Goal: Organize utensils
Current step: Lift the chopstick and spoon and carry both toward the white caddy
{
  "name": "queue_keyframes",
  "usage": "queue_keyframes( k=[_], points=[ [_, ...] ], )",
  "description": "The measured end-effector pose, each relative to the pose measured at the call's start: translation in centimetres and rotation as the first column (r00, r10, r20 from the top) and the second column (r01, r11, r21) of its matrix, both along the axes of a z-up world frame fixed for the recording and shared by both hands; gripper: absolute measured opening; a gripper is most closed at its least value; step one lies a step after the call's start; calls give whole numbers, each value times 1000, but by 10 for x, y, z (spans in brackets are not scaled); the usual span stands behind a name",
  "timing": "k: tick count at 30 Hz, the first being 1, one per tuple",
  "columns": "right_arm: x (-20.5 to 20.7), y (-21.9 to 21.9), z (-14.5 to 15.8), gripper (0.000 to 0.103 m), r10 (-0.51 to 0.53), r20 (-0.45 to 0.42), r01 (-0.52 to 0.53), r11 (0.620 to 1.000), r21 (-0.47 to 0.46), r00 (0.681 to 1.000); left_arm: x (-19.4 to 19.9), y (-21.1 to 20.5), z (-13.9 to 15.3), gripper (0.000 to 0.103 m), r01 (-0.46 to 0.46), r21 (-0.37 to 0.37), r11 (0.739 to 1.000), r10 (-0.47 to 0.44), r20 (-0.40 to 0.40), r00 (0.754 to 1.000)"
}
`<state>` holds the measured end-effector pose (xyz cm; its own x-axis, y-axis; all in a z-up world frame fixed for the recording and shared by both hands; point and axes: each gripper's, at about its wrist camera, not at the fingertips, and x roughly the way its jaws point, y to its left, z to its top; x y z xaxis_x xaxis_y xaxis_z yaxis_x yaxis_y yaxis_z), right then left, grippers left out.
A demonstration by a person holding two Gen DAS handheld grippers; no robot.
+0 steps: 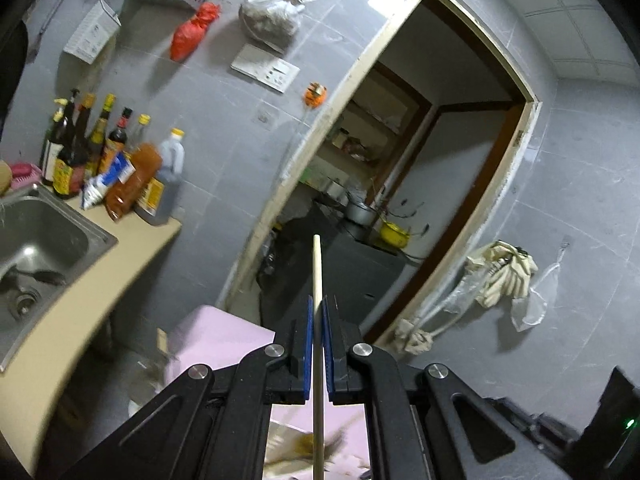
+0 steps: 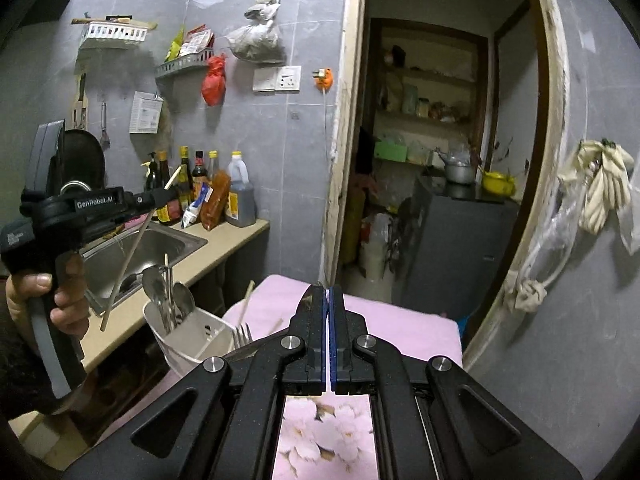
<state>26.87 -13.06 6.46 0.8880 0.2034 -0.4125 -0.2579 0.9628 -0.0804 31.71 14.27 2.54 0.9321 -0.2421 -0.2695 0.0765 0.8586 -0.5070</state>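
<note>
While it is being carried: the chopstick [image 1: 317, 280] is running up the lower middle of the left wrist view, pinched between the blue pads.
Chopstick, seen from the right wrist view: it [image 2: 132, 252] is slanting from middle left down toward lower left, above the sink.
Handling: it is looking light, stiff and smooth, so it is likely pivoting easily in a narrow pinch; a hold nearer the middle is seeming steadier than one at an end.
Left claw [image 1: 317, 344]: it is clenching the chopstick a good way along its length, with one end sticking out ahead and the other trailing under the claw.
Holder [image 2: 192, 340]: a white utensil cup is sitting at the lower left of the right wrist view, already keeping spoons [image 2: 160, 292] and one upright stick.
Fork [image 2: 242, 336]: it is lying just beside the holder on the pink cloth [image 2: 400, 320].
Right claw [image 2: 328, 320]: it is clenched with nothing between its pads.
Desk [image 2: 240, 236]: it is carrying the sink [image 2: 160, 248] and a row of sauce bottles [image 2: 200, 192] at middle left.
</note>
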Motion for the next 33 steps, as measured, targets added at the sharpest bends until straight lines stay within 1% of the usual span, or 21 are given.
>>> queue_keyframes(
  k=[4, 7, 14, 16, 19, 22, 25, 29, 33],
  points=[
    [10, 21, 4, 1, 1, -1, -1, 1000, -28, 1000, 10, 22, -5, 5, -18, 10, 1000, 18, 29, 999],
    [16, 34, 3, 1, 5, -7, -5, 999, -50, 1000, 22, 34, -11, 5, -33, 9, 999, 33, 28, 999],
    [33, 66, -10, 1, 8, -8, -9, 990, -140, 1000, 46, 50, -35, 5, -69, -9, 998, 70, 5, 998],
    [38, 75, -16, 1, 12, -15, -15, 985, -174, 1000, 52, 51, -42, 5, -72, -5, 997, 72, -8, 997],
    [44, 86, -21, 1, 17, -30, -22, 980, -197, 999, 59, 50, -51, 5, -68, 14, 998, 68, -24, 997],
    [51, 96, -29, 1, 17, -50, -27, 977, -212, 999, 63, 50, -57, 5, -58, 25, 998, 59, -38, 998],
    [56, 105, -37, 1, 20, -70, -36, 972, -232, 997, 65, 54, -62, 5, -51, 0, 999, 51, -49, 998],
    [58, 112, -44, 1, 27, -95, -48, 973, -224, 995, 64, 58, -66, 5, -64, -23, 998, 63, -43, 997],
    [58, 114, -49, 1, 28, -102, -50, 974, -220, 994, 66, 60, -67, 5, -90, -17, 996, 89, -30, 996]
  ],
)
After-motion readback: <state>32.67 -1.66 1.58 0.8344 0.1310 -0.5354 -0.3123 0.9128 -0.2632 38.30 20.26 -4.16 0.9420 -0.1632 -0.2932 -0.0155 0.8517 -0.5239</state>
